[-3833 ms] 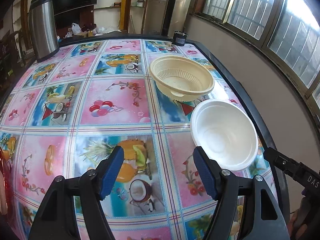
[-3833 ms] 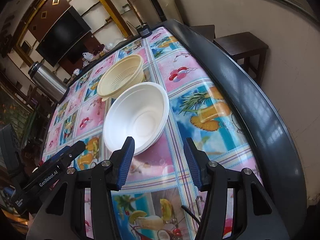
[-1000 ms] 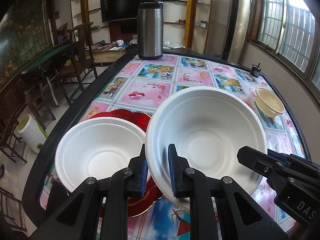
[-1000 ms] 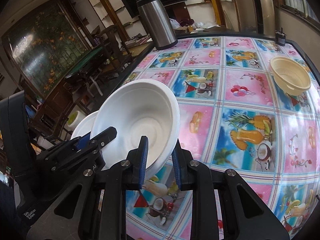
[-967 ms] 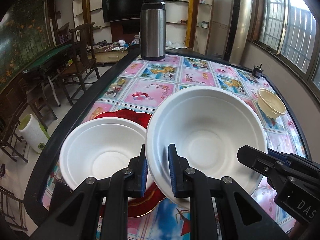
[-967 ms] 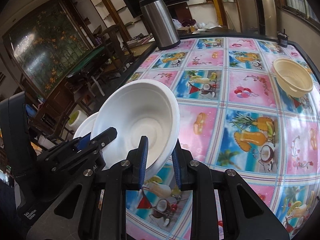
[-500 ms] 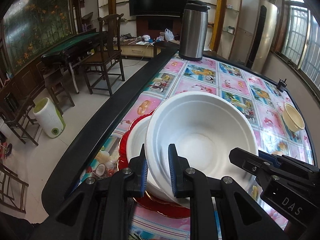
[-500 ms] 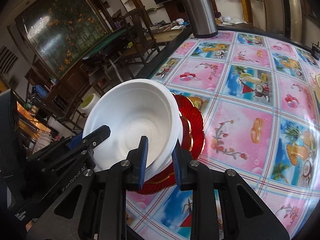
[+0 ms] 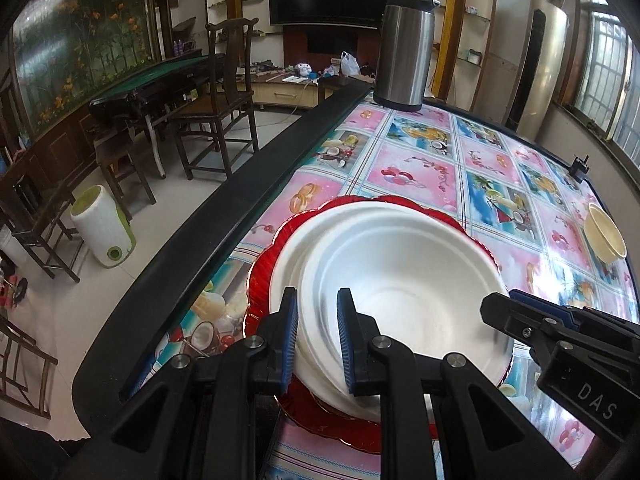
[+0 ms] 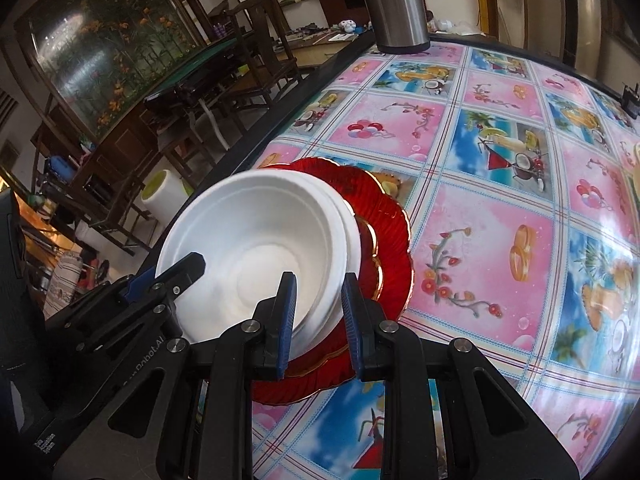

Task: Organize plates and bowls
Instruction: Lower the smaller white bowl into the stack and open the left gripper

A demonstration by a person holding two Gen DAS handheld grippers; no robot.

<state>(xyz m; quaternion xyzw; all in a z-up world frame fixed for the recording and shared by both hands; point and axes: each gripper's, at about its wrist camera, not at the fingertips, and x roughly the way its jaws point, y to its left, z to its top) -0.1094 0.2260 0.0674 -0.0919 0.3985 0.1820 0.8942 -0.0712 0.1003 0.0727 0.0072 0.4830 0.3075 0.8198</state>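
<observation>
Two grippers hold a white bowl over a stack on a red plate.

The left gripper (image 9: 316, 336) is clamped narrow on the near rim of the top bowl (image 9: 404, 292); the right gripper (image 10: 318, 320) pinches the same bowl's rim from the other side. This bowl sits nested in a second white bowl (image 9: 294, 248), which rests on the red plate (image 10: 384, 216) near the table's (image 9: 224, 216) dark edge. A cream basket (image 9: 604, 238) lies well apart; a steel flask (image 9: 404, 48) stands at the far end.
</observation>
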